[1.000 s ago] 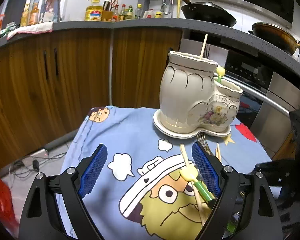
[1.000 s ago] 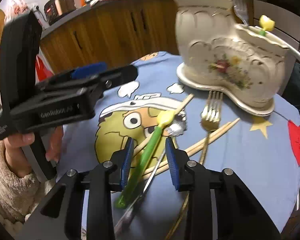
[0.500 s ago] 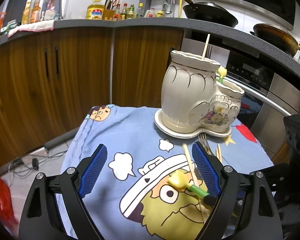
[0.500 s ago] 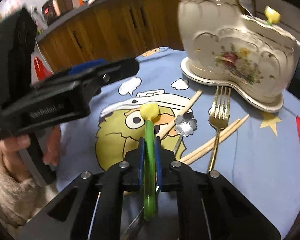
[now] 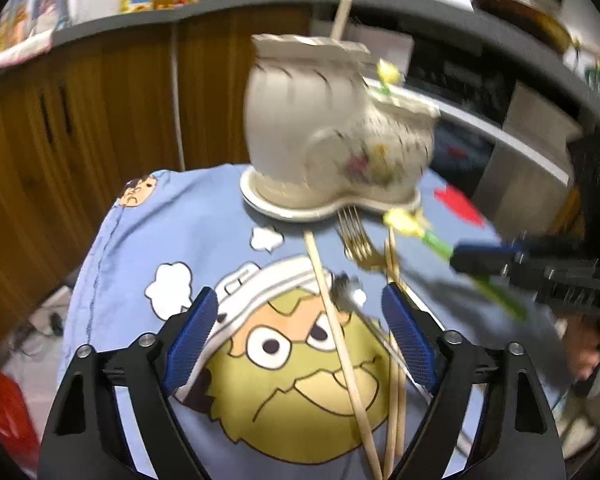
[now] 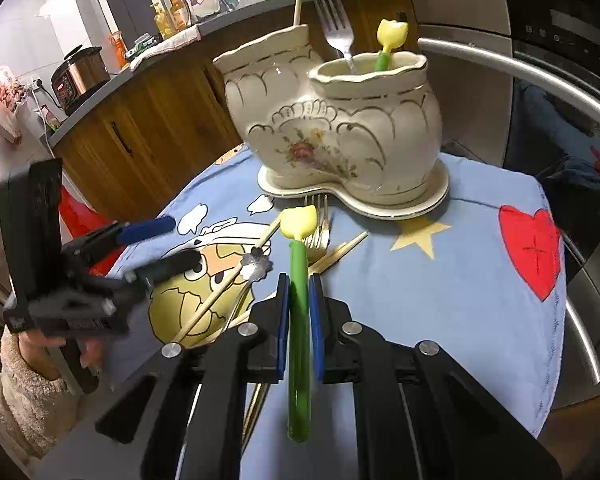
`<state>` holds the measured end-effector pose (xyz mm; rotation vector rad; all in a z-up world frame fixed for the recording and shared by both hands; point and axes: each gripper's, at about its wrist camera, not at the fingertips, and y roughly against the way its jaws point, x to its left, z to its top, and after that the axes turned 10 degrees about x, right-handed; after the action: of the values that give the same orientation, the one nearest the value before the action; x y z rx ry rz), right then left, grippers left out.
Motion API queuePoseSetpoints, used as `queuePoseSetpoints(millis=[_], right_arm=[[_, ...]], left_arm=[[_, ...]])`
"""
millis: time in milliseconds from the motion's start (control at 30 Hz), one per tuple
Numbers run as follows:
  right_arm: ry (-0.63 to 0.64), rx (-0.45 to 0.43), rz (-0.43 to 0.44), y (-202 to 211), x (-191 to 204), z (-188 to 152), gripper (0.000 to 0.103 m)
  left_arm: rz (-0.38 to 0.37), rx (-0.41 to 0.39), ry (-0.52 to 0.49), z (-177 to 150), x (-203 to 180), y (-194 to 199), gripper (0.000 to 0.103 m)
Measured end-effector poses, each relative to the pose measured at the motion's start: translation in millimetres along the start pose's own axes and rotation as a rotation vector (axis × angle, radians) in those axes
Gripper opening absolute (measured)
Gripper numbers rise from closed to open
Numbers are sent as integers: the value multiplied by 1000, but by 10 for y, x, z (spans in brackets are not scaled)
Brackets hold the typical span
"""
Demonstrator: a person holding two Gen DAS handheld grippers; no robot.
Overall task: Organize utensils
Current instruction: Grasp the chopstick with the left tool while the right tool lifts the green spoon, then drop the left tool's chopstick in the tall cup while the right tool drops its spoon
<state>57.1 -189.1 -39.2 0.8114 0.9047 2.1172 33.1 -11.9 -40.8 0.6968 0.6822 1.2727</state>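
My right gripper [image 6: 299, 300] is shut on a green-handled utensil with a yellow tulip tip [image 6: 299, 264], lifted above the cloth and pointing toward the cream boot-shaped ceramic holder [image 6: 336, 132]. The holder has a silver fork [image 6: 338, 36], a second tulip utensil [image 6: 390, 38] and a chopstick [image 6: 298, 0] standing in it. My left gripper [image 5: 300, 332] hovers over loose chopsticks [image 5: 332, 316], its jaws closing with nothing pressed between them. A gold fork [image 5: 356, 240] and a flower-ended spoon [image 6: 256, 266] lie on the cloth. The right gripper [image 5: 460, 258] also shows at the right of the left wrist view.
A blue cartoon-print cloth [image 6: 440, 280] covers the small table. Wooden cabinets [image 5: 100, 120] stand behind, an oven with a steel handle [image 6: 520, 76] at the right. A sleeved hand [image 6: 32, 380] holds the left gripper [image 6: 168, 244].
The right gripper closed on the green tulip utensil and lifted it off the cloth toward the holder. The left gripper moved forward over the chopsticks, its jaws narrowing slightly.
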Motion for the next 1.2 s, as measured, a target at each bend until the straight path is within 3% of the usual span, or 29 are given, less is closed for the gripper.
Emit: queuePoseSetpoints(millis=[133,300,467,533,733,933,1033,1200], right_arm=[[21,-5,-8,4,7,-4,10],[28,-26,-26,76,29,-24,10],[33,-45,-22,99,26,-27,10],[35,-59,-17,126,13,-29,10],[19,-102,0,245,-49,-15,10],[15,-193,44,470,-89,12,10],[-4,-287,82,663,-144,66,10],[-51,-444,134,918,-260,330,10]], left_arm=[[14,76,-50,-36,-121,-126,50],[32,122,-96,-67,-219,-210,25],[67,133,-103,-28,-239,-269,22],[77,128,-97,-25,-220,-273,7],[62,120,-68,-56,-89,-167,6],[61,-3,-58,-100,59,337,6],[24,-111,-35,-13,123,605,6],[-40,-375,-9,375,163,1002,6]])
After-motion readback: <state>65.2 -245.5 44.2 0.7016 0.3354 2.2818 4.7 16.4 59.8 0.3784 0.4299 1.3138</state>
